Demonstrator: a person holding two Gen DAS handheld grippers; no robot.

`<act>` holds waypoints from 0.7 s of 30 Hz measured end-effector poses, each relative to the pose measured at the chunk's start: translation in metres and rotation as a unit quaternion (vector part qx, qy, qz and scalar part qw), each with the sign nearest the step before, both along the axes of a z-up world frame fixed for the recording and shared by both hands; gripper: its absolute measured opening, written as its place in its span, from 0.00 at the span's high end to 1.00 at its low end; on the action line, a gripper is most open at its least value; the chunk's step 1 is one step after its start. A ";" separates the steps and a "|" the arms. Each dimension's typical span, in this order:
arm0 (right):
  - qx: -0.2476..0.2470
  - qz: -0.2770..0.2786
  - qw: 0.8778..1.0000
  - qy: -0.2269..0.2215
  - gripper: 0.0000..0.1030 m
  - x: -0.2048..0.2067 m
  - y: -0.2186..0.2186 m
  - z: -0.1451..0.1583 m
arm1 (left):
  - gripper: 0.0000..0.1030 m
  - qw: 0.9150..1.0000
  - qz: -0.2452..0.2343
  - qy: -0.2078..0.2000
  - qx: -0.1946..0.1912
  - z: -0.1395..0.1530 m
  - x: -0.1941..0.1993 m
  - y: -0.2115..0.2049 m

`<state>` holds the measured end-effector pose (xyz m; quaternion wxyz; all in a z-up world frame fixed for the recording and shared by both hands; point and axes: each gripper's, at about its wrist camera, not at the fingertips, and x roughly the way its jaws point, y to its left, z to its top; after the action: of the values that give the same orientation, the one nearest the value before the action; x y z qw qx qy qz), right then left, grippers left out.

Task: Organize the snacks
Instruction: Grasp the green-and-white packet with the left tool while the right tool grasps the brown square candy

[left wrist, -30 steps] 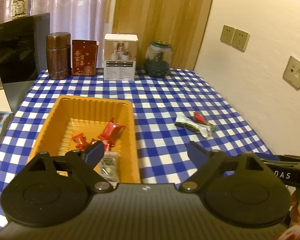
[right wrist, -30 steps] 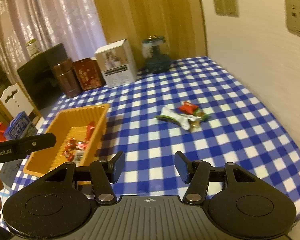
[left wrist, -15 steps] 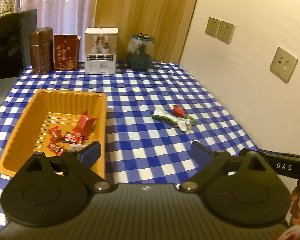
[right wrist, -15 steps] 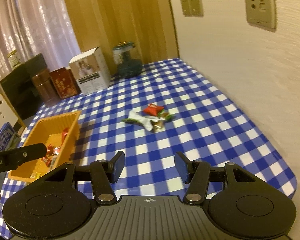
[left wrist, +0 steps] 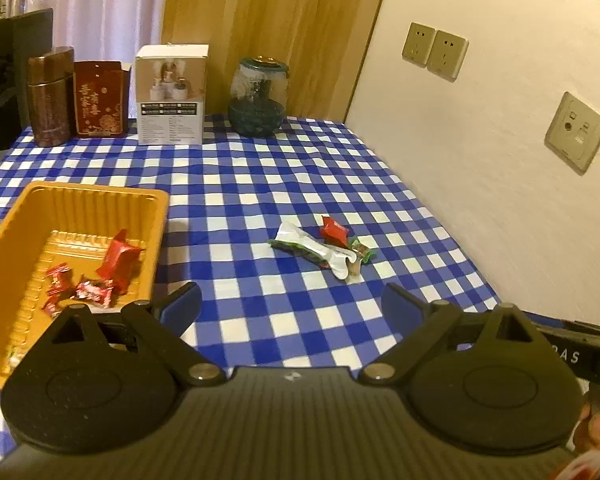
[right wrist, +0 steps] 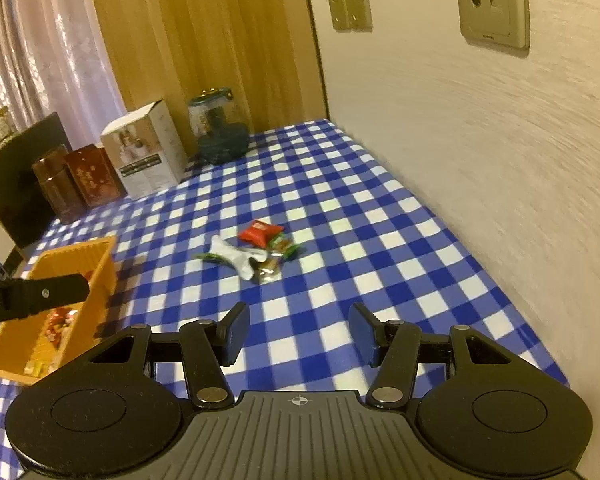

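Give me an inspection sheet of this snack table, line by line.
Surface: blue checked tablecloth.
Job's things: orange tray holding red candies; loose snack pile on the cloth, apart from the tray.
Clutter: brown canister, red box, white box, glass jar along the far edge.
Grippers: left gripper open, empty; right gripper open, empty.
Cables: nothing seen.
Surroundings: wall sockets, curtain.

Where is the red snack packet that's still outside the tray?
In both wrist views the red snack packet lies mid-table on the checked cloth, at the far edge of the small wrapper pile, right of the orange tray.
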<state>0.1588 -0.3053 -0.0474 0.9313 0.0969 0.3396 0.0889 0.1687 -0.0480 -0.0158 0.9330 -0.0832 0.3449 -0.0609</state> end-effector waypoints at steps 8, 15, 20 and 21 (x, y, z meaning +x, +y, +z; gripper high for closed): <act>-0.009 0.012 1.000 -0.001 0.46 0.042 -0.011 -0.020 | 0.09 1.000 0.001 0.017 -0.006 -0.021 0.050 -0.022; -0.016 0.025 1.000 0.008 0.46 0.081 -0.014 -0.042 | 0.21 0.999 -0.002 0.044 -0.021 -0.052 0.099 -0.035; -0.024 0.033 0.999 0.012 0.47 0.107 -0.012 -0.059 | 0.28 0.997 -0.003 0.066 -0.034 -0.078 0.128 -0.040; -0.025 0.034 0.999 0.012 0.47 0.111 -0.011 -0.061 | 0.28 0.997 -0.002 0.069 -0.036 -0.083 0.133 -0.040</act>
<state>0.2702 -0.3167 -0.1089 0.9257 0.0630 0.3564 0.1102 0.3021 -0.0876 -0.0985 0.9033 -0.1200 0.4062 -0.0688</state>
